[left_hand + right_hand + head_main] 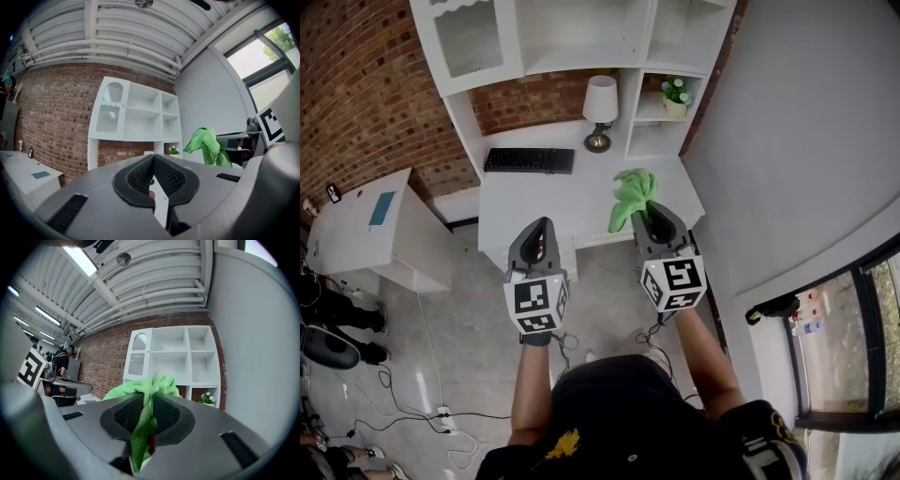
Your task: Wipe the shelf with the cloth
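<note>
Green cloth (pixel 633 197) clamped in right gripper (pixel 652 217), bulk bunched ahead of the jaws so it leads as the wiping face | left gripper (pixel 543 228) jaws together on nothing, held alongside (spare, probably just kept clear) | both well short of white shelf (pixel 581 37) above desk (pixel 534 206) | wipe not begun

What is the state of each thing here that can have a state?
left claw: shut, empty.
right claw: shut on the green cloth.
green cloth: bunched, gripped in the right claw.
lamp: upright on the desk.
keyboard: flat on the desk.
cabinet door: shut.
</note>
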Available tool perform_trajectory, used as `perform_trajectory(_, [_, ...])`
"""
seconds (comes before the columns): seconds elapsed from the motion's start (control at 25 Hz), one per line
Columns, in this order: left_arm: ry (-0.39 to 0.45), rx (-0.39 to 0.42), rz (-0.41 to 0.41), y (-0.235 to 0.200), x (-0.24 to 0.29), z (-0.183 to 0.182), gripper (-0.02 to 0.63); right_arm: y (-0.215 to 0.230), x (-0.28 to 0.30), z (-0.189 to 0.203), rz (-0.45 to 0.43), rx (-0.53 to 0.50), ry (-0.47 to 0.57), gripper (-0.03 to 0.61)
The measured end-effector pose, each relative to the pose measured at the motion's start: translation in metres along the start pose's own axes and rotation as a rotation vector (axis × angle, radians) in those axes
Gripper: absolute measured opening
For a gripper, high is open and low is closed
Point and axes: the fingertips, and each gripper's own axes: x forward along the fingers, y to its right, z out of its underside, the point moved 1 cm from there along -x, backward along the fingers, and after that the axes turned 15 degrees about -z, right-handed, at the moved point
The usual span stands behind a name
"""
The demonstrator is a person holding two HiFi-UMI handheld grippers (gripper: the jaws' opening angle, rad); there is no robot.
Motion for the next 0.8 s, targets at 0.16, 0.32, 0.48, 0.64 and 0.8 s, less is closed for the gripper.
perform_trajectory(0.16, [-0.004,-0.003,0.0,-0.001,0.0,0.001,0.017,-0.002,0.002,-0.001,-0.007,-0.003,-0.001,0.063])
perform_trajectory(0.32, [-0.024,0.002,0.01,0.0,0.0,0.007,0.017,-0.004,0.004,0.001,-0.015,-0.007,-0.003,0.063])
perform_trajectory(0.48, [-0.045,0.014,0.028,0.002,0.0,0.014,0.017,-0.012,0.006,0.004,-0.034,-0.012,-0.009,0.063])
perform_trajectory(0.64, [-0.062,0.025,0.047,0.009,0.0,0.019,0.017,-0.015,0.007,0.007,-0.051,-0.016,-0.017,0.063])
perform_trajectory(0.8, [-0.092,0.05,0.083,0.02,0.0,0.028,0.017,-0.016,0.005,0.009,-0.059,-0.018,-0.018,0.063])
